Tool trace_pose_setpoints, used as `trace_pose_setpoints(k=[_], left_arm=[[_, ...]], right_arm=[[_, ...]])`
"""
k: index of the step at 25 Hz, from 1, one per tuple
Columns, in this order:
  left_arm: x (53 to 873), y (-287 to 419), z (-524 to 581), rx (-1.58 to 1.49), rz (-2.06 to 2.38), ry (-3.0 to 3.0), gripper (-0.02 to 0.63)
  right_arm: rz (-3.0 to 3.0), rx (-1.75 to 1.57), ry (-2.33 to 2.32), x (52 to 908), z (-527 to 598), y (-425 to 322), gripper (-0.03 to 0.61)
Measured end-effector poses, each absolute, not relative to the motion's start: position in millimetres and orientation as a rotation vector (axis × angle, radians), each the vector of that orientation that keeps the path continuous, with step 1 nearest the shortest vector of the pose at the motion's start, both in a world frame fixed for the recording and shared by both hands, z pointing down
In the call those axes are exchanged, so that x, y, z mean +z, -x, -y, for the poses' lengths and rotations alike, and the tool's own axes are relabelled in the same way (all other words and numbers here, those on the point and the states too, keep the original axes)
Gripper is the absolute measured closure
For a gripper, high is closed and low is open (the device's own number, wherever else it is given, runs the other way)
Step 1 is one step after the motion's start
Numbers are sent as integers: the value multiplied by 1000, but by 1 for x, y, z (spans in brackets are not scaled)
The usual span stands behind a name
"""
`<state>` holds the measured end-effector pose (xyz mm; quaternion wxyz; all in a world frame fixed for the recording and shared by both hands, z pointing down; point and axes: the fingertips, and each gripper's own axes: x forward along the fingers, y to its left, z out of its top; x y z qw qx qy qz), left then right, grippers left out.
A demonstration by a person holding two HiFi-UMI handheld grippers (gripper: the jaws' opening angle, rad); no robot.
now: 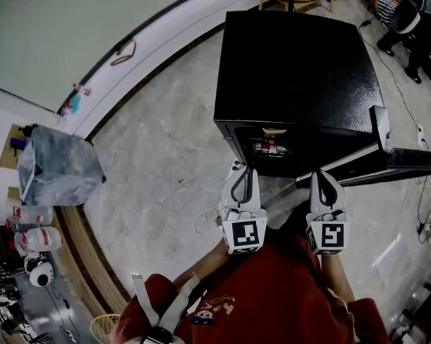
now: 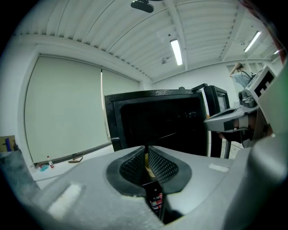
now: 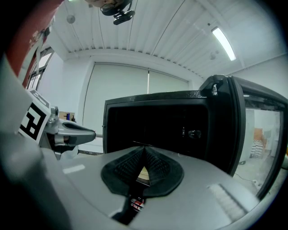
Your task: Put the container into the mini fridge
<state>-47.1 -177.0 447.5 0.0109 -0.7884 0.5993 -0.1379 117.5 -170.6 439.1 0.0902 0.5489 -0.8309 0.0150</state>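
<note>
Jaws of left tool (image 1: 241,170) and right tool (image 1: 321,177) pressed together, facing open mini fridge (image 1: 297,80) holding container (image 1: 270,148)

The left gripper (image 2: 146,152) has its textured jaws closed tip to tip with nothing clamped between them, and it faces the open front of the black mini fridge (image 2: 155,123). A small red-labelled object (image 2: 155,202) shows through the gap below the tips; it is possibly the container, but too obscured to confirm. The right gripper (image 2: 221,120) enters from the right, near the fridge door (image 2: 214,102).
</note>
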Motion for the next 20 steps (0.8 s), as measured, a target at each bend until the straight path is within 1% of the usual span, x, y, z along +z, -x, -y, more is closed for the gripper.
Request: trace_pose_setpoints(k=[3, 4, 9, 20], left_arm=[[445, 51, 181, -400, -1891, 2450, 592], [445, 52, 182, -397, -1896, 2448, 606], [448, 54, 184, -453, -1877, 2414, 607], [449, 60, 188, -387, -1912, 2496, 607]], right_arm=[[2474, 38, -1632, 439, 172, -117, 577], [2473, 37, -1635, 439, 172, -118, 578], [2471, 57, -1650, 436, 174, -122, 578], [2460, 54, -1656, 433, 177, -123, 578]])
